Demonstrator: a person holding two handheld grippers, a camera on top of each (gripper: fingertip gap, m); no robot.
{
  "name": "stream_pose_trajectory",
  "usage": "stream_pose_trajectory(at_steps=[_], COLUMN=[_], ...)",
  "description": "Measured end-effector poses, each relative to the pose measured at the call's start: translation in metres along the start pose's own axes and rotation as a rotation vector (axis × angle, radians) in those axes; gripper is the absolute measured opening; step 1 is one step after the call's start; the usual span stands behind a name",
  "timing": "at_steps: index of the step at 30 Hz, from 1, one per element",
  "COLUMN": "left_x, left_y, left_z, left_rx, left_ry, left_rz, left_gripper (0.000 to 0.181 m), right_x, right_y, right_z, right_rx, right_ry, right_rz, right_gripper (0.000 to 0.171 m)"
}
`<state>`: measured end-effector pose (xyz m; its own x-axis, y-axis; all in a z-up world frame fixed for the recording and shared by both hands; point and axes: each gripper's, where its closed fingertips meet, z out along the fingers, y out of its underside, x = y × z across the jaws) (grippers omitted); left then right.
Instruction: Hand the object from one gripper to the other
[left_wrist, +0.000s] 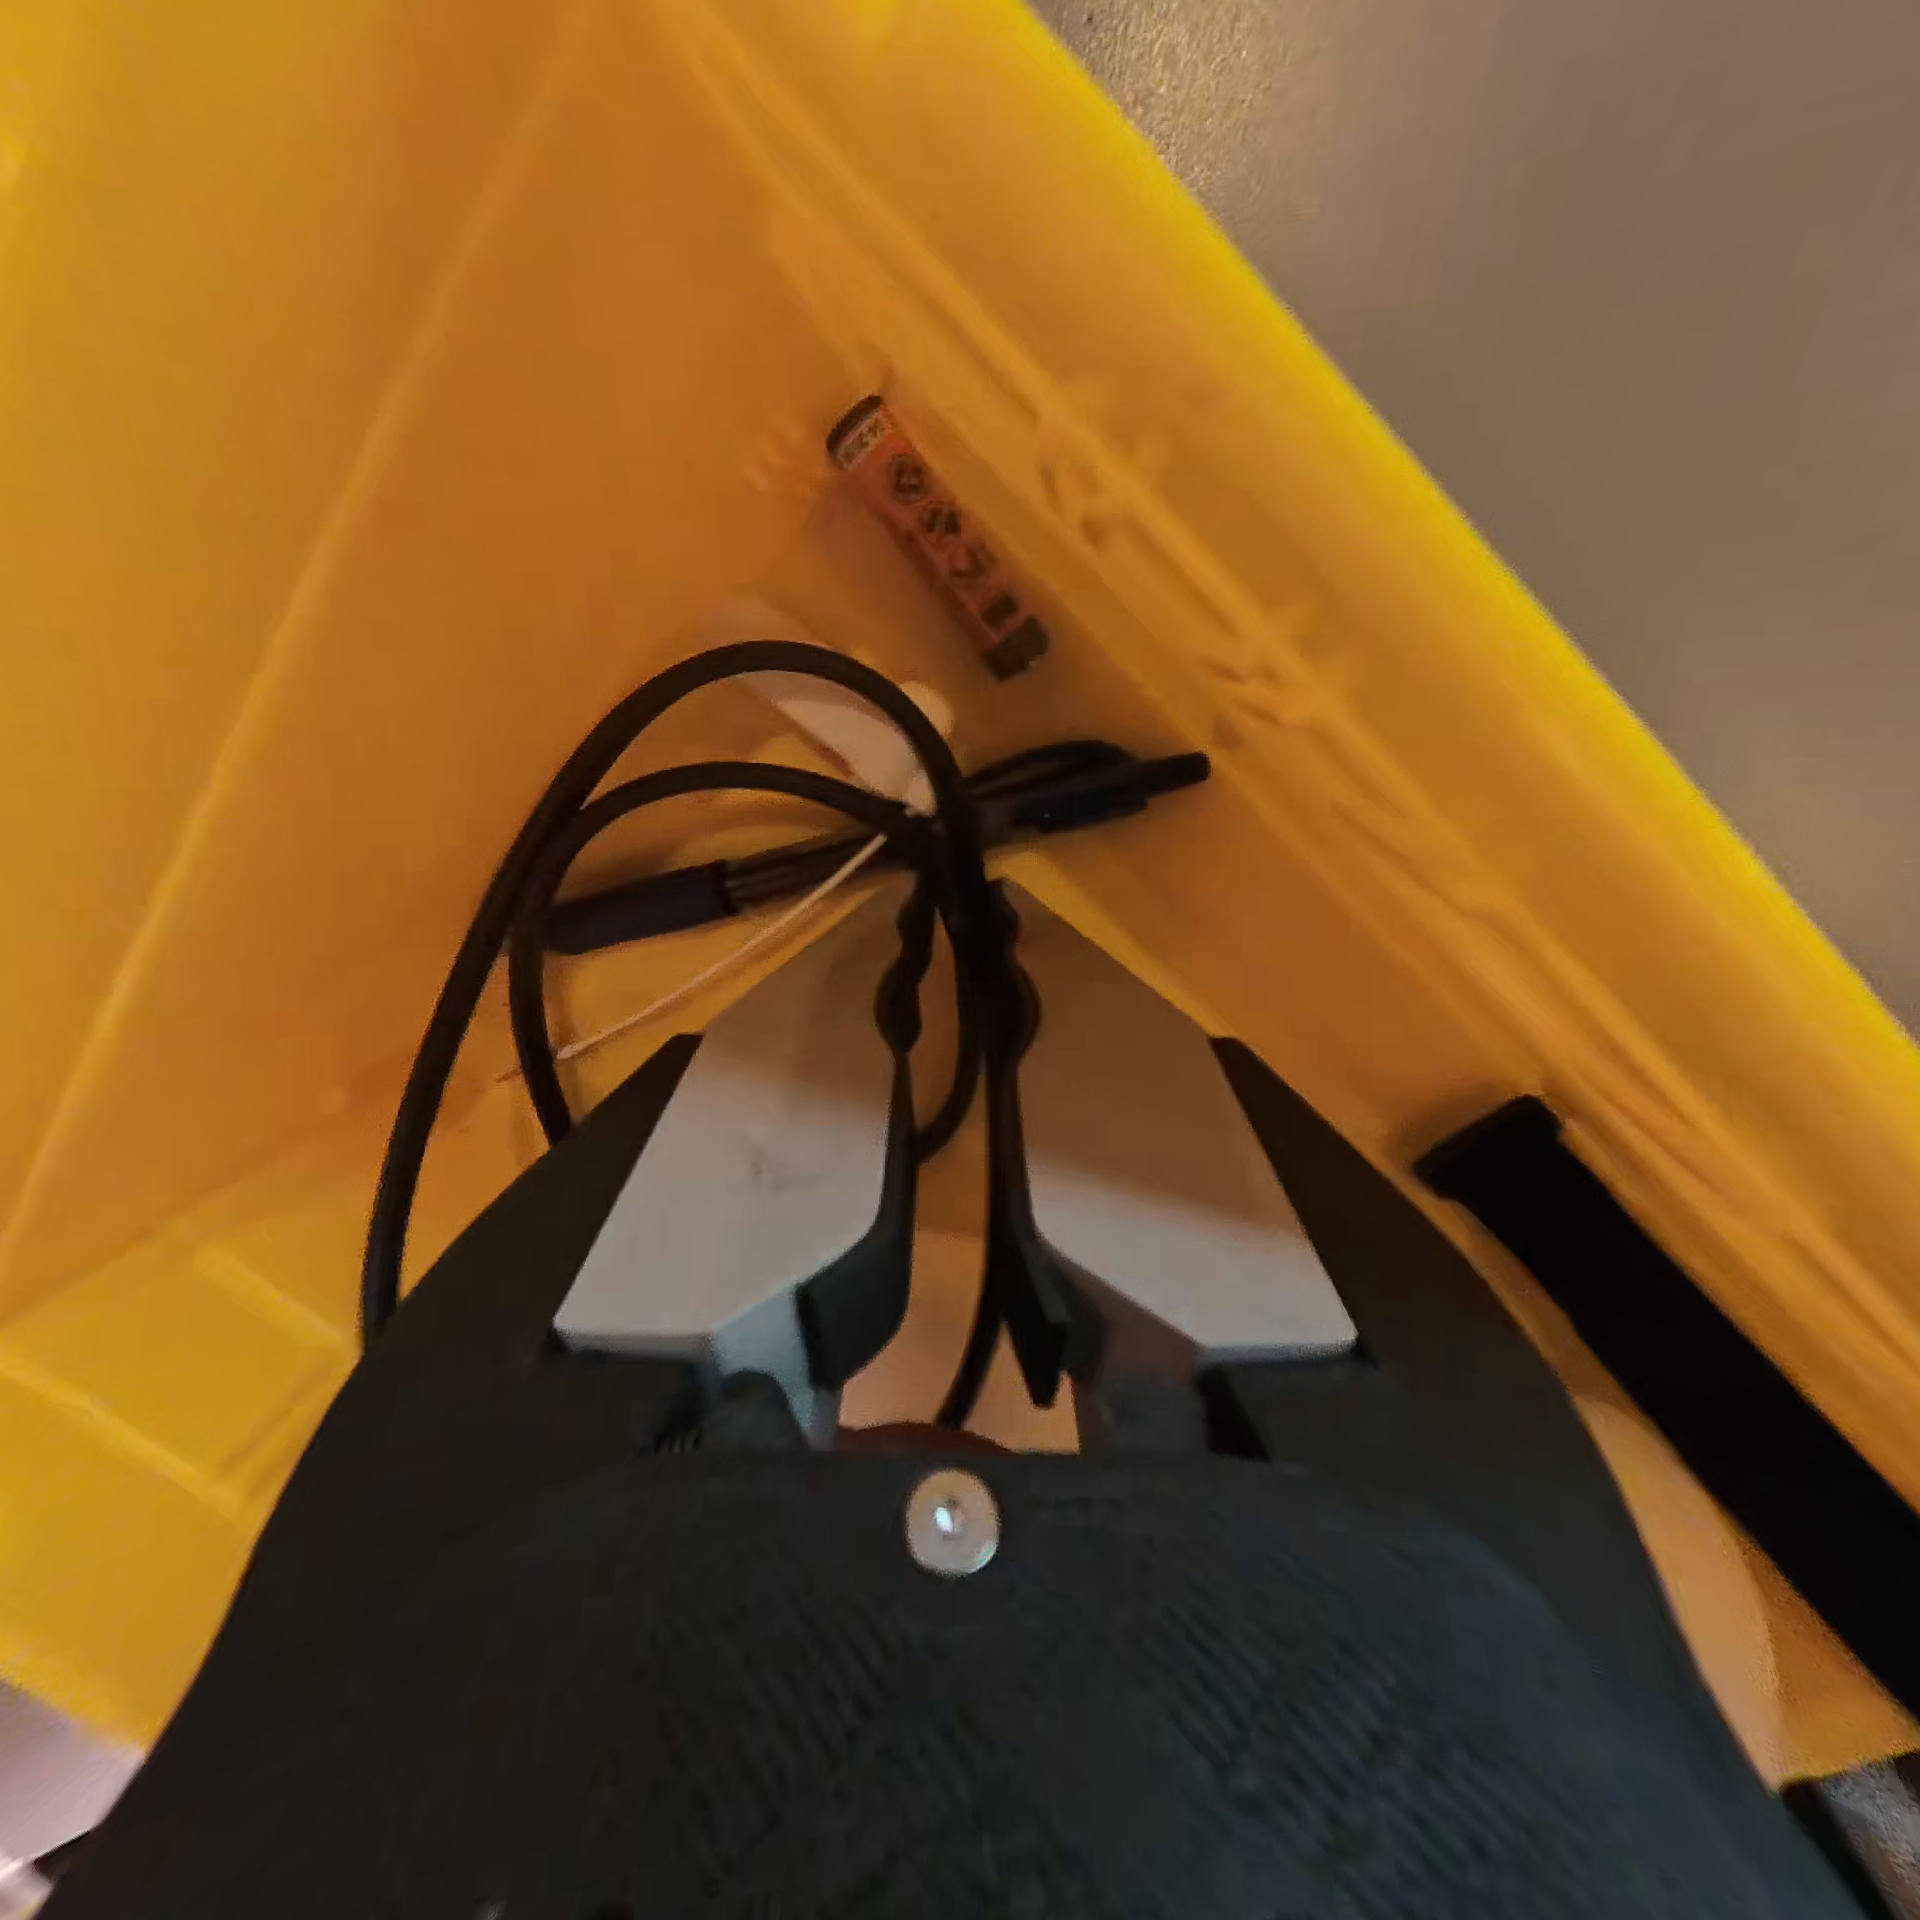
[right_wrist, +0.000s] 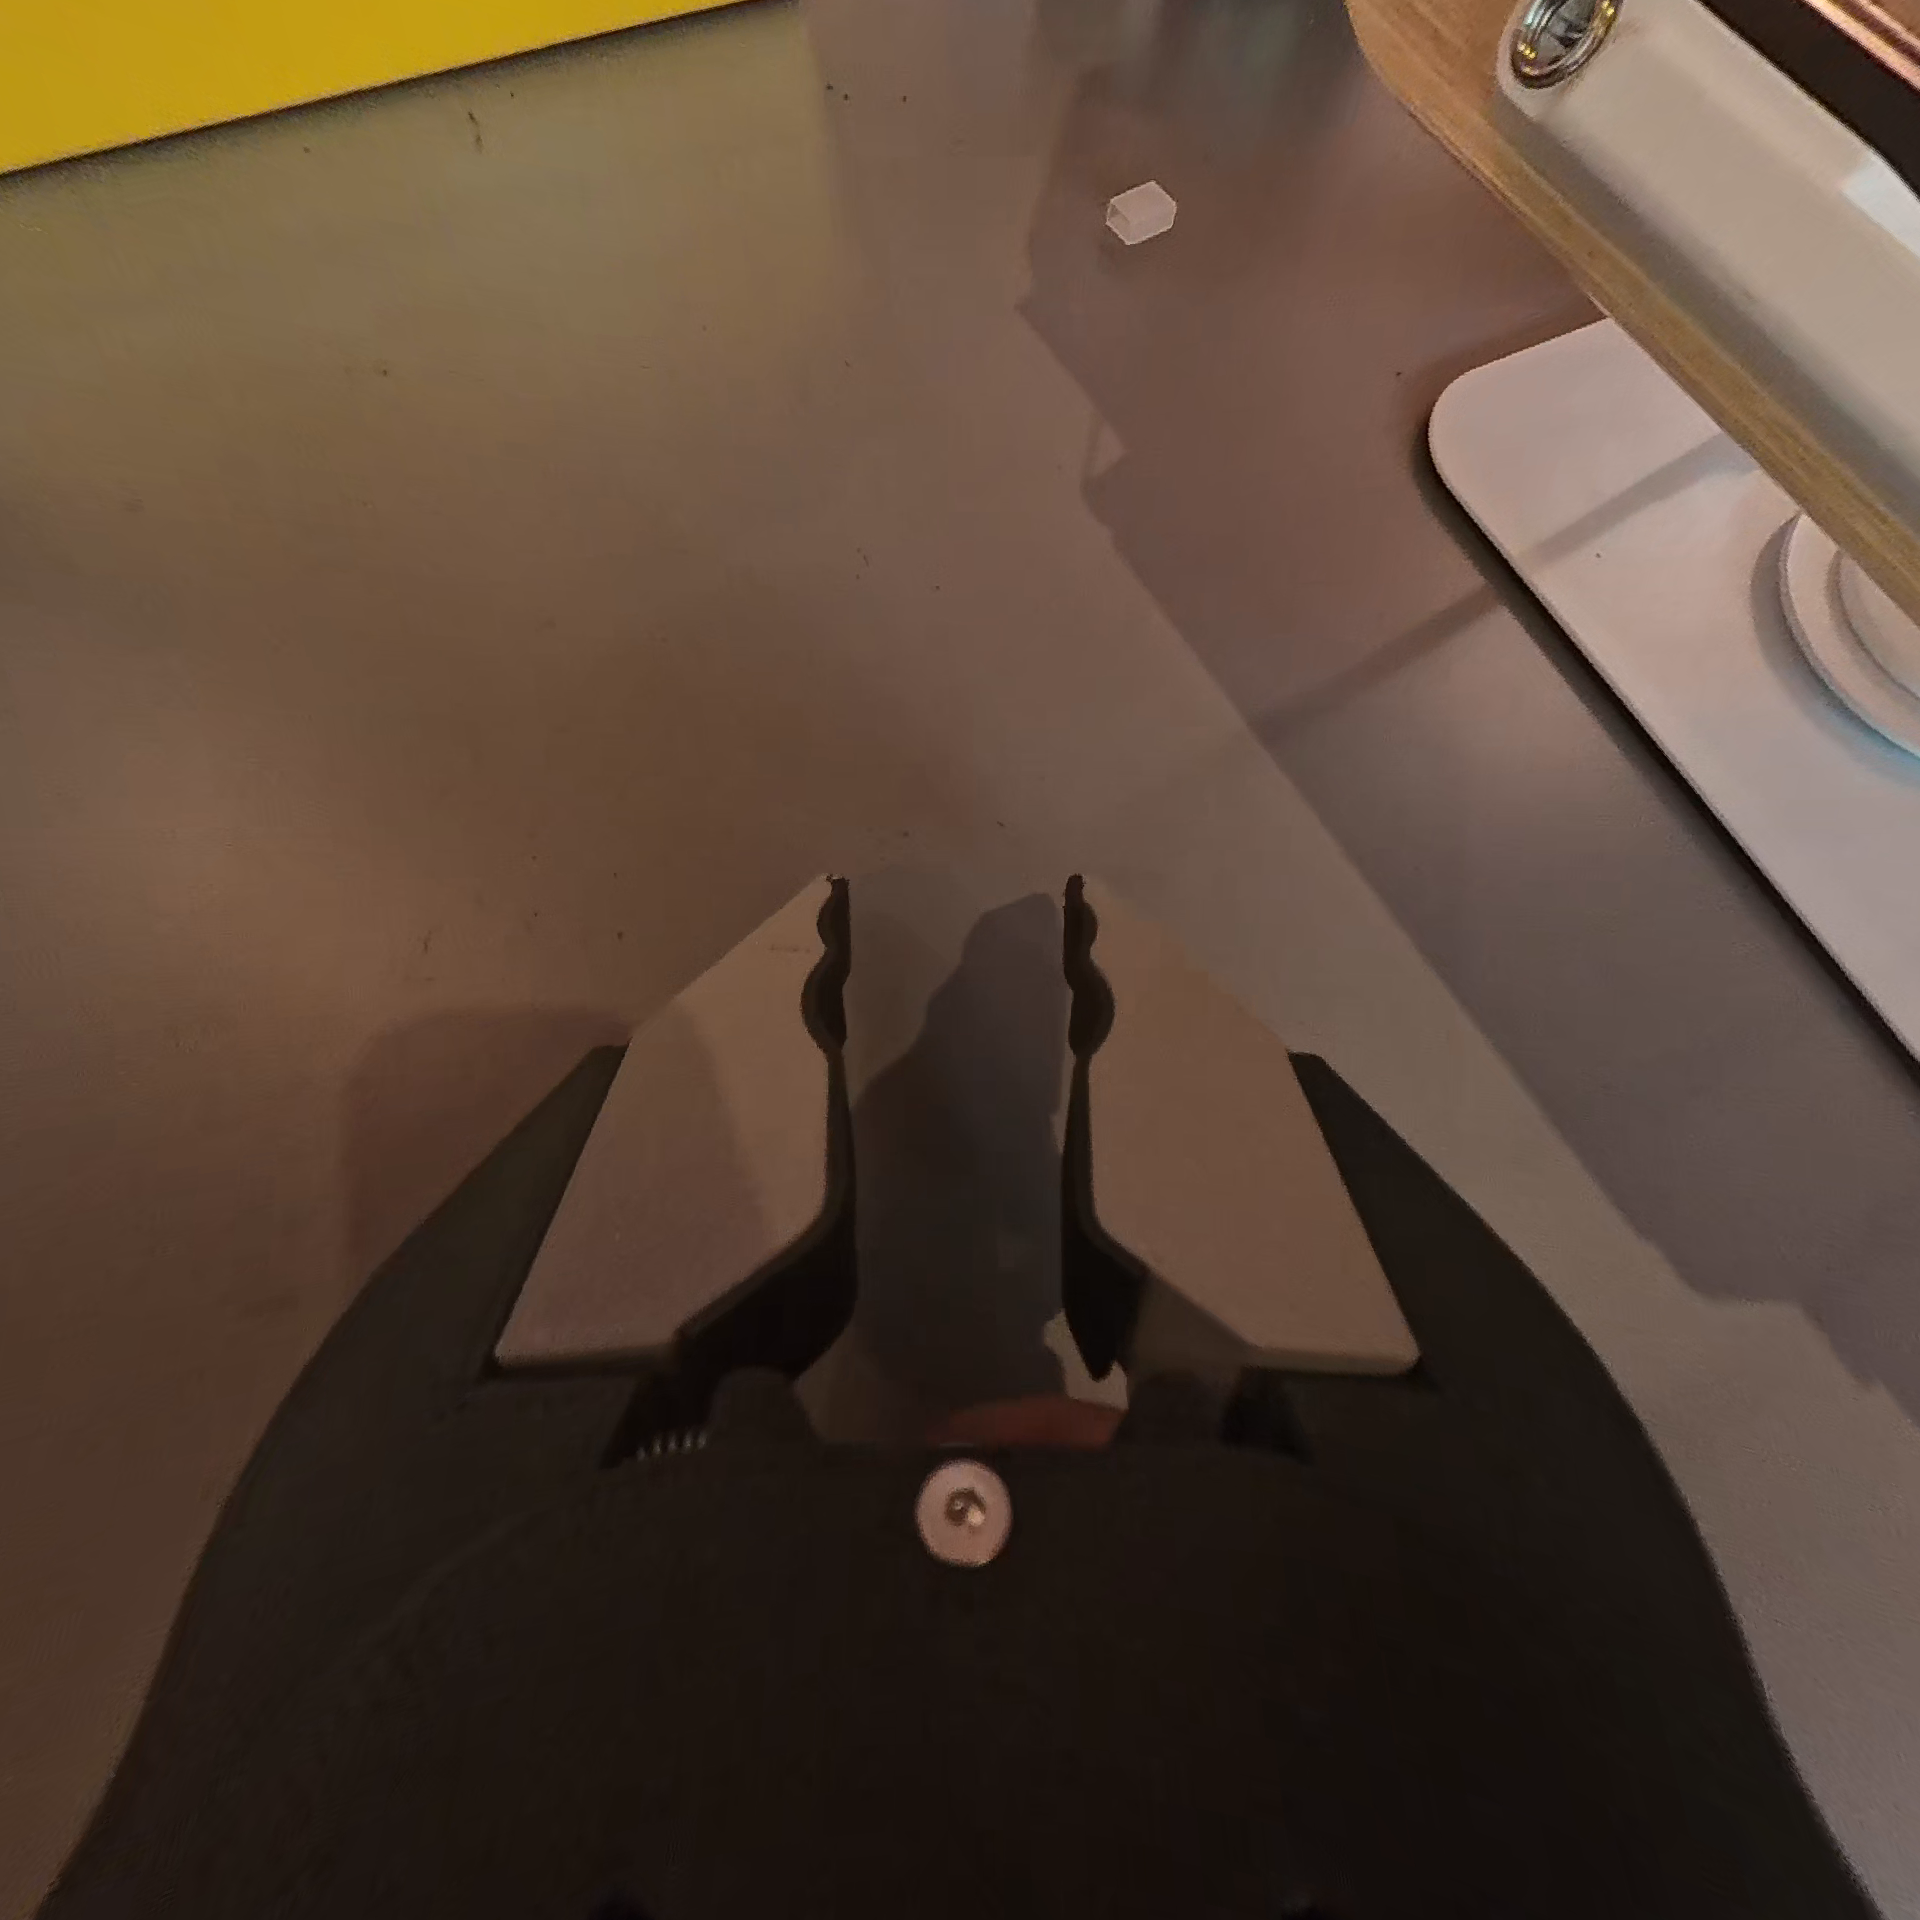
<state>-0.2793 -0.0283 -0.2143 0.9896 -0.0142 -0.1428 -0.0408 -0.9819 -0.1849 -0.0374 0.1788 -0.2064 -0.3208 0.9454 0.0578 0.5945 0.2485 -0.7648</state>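
The left gripper (left_wrist: 961, 914) pinches a black cable (left_wrist: 582, 831) in the yellow bin (left_wrist: 312, 416), while the right gripper (right_wrist: 956, 894), spread and empty, must next come near to take it.

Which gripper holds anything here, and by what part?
The left gripper pinches the bundled black cable at a loop near its tie, inside the yellow bin. The right gripper is open and empty.

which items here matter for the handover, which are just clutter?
Job: black cable bundle, pinched in left tool; right tool, open and empty over the grey surface.

Clutter: yellow bin, orange tube, black strap, small clear piece, white stand base.
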Motion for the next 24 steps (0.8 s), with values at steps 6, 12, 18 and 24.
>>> stream_pose_trajectory(at_steps=[6,12,18,24], left_x=[-0.044,-0.095,-0.012,0.136], left_y=[-0.002,-0.009,-0.063,-0.126], left_z=[-0.074,-0.258,-0.384,-0.314], left_rx=[0.108,0.383,0.742,0.796], left_ry=[-0.315,-0.798,-0.819,-0.275], left_rz=[0.046,-0.02,0.061,0.262], left_gripper=[0.003,0.003,0.004,0.004], right_x=[-0.002,-0.001,0.004,0.03], right_y=[0.0,-0.003,-0.007,-0.008], right_z=[-0.001,-0.005,-0.013,-0.032], right_rx=[0.0,0.034,0.076,0.142], right_ry=[-0.003,0.016,0.088,0.16], right_rz=[-0.013,-0.021,-0.055,0.038], right_gripper=[0.038,0.036,0.03,0.03])
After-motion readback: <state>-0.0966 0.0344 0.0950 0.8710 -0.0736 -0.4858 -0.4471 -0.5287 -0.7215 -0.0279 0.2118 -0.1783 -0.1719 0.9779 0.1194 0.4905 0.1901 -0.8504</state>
